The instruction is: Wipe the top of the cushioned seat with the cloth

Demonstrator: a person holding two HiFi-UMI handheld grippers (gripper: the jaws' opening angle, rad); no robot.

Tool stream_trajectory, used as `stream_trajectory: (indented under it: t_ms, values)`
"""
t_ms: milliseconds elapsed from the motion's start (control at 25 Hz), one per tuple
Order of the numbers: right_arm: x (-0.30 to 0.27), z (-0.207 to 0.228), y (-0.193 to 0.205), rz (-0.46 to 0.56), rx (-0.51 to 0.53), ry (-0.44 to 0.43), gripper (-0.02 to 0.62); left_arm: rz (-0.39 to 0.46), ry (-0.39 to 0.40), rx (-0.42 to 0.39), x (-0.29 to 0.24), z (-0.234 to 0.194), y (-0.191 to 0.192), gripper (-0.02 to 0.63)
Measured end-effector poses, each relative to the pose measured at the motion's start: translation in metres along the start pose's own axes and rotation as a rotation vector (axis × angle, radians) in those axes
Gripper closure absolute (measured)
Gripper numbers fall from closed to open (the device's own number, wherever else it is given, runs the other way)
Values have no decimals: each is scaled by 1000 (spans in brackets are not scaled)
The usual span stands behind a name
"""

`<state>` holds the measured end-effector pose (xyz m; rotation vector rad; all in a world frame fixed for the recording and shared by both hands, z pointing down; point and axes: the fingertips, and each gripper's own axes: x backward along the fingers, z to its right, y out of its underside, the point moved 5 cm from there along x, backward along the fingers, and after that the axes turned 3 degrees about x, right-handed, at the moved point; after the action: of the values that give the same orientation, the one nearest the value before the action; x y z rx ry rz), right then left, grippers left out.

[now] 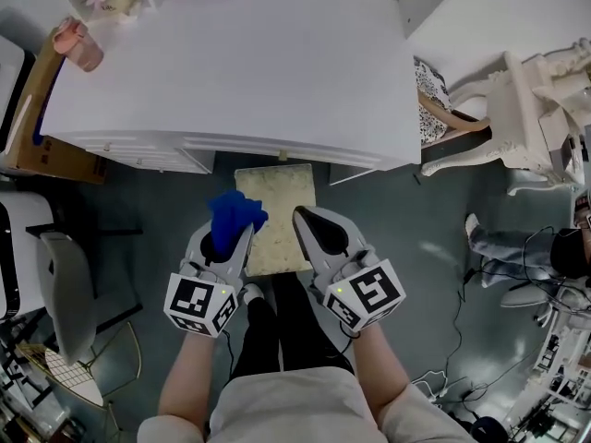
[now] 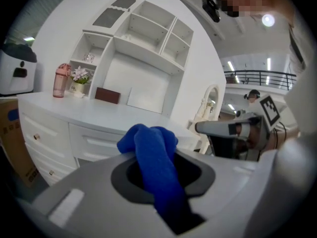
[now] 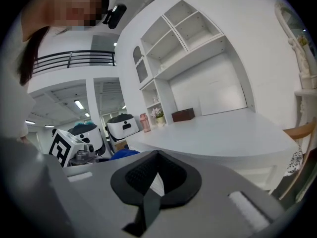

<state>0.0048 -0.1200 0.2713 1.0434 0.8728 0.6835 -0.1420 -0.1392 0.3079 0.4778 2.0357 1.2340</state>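
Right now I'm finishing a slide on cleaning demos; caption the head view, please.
Left gripper clamps a blue cloth at the cushioned seat's left edge; right gripper shut, empty.

bright, even light is falling from overhead, and the white counter [image 1: 231, 63] ahead of the claws is glaring almost blank. it is casting a soft shadow onto the dark floor [image 1: 166, 210]. ceiling strips [image 3: 79, 104] are glowing left of the right claw [image 3: 156, 175]. both gripper views are bending hard and blackening at the corners. the left claw [image 2: 156, 152] is showing soft, too close for focus.
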Motion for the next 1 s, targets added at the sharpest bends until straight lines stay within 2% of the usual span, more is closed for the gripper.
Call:
stream_trajectory:
  t_ms: [520, 1000]
  values:
    - [-45, 25, 85, -96, -20, -47, 595, -97, -89, 120, -58, -47, 105, 514]
    - [-75, 51, 131, -155, -36, -69, 595, -184, -133, 135, -110, -84, 172, 508]
